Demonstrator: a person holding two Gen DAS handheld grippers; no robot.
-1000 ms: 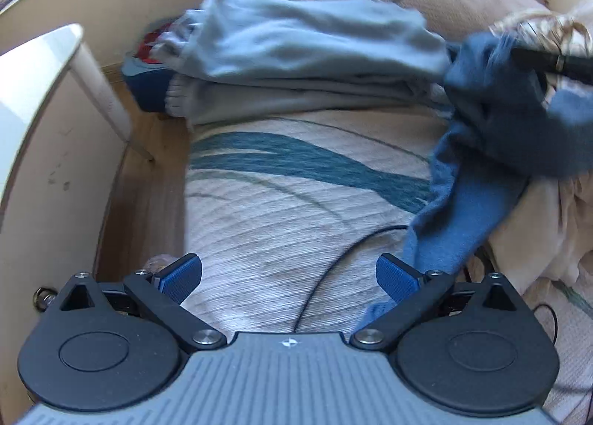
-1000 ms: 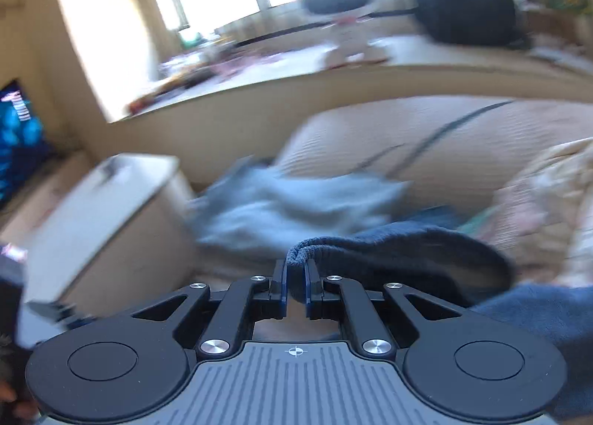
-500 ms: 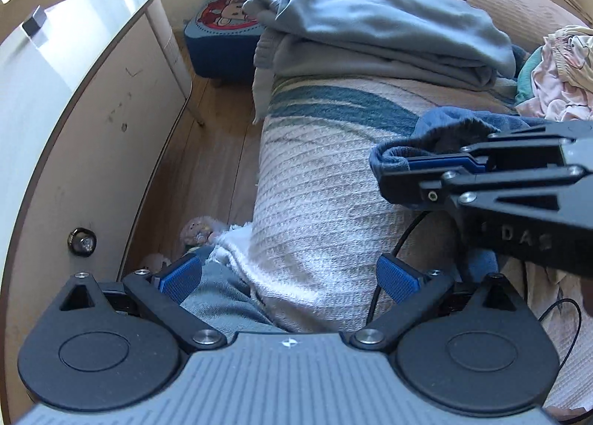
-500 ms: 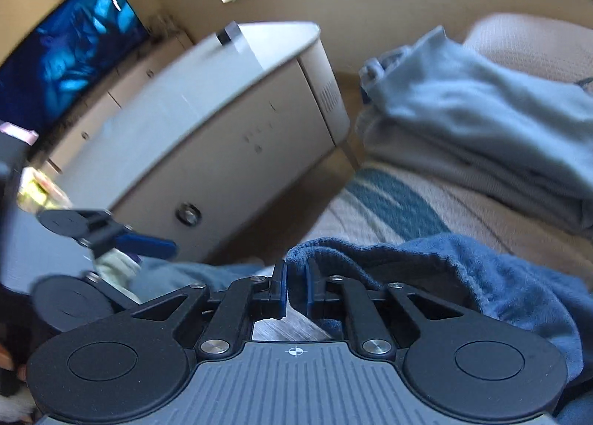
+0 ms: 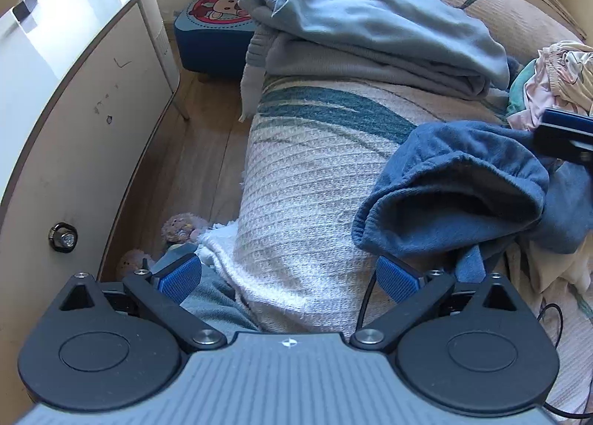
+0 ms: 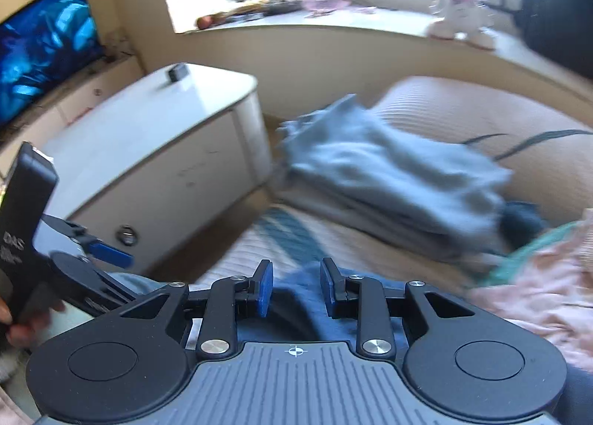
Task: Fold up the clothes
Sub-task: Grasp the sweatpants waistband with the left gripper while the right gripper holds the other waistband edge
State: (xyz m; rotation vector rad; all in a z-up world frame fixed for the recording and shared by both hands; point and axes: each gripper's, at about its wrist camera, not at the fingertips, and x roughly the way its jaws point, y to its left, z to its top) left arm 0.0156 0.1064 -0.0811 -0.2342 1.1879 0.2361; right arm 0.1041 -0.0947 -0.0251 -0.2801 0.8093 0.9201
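Observation:
A dark blue garment (image 5: 463, 199) lies crumpled on the striped sofa cover (image 5: 315, 180), just right of my left gripper (image 5: 288, 278). That gripper is open, its blue pads wide apart with nothing between them. In the right wrist view my right gripper (image 6: 296, 288) is open, and the dark blue garment (image 6: 296, 314) lies loose below its pads. Only the right gripper's tip (image 5: 563, 132) shows at the right edge of the left wrist view. A folded pile of light blue and grey clothes (image 5: 370, 39) rests farther back on the sofa.
A white cabinet (image 5: 74, 91) stands left of the sofa across a strip of wood floor. A blue cartoon stool (image 5: 218, 17) sits behind it. Pink and cream clothes (image 5: 556, 80) are heaped at the right. A black cable (image 5: 367, 299) runs near my left gripper. A television (image 6: 44, 43) glows at the left.
My right gripper has opened and let go of the dark blue garment, which now lies on the sofa. The right gripper has drawn back to the right. My left gripper stays open.

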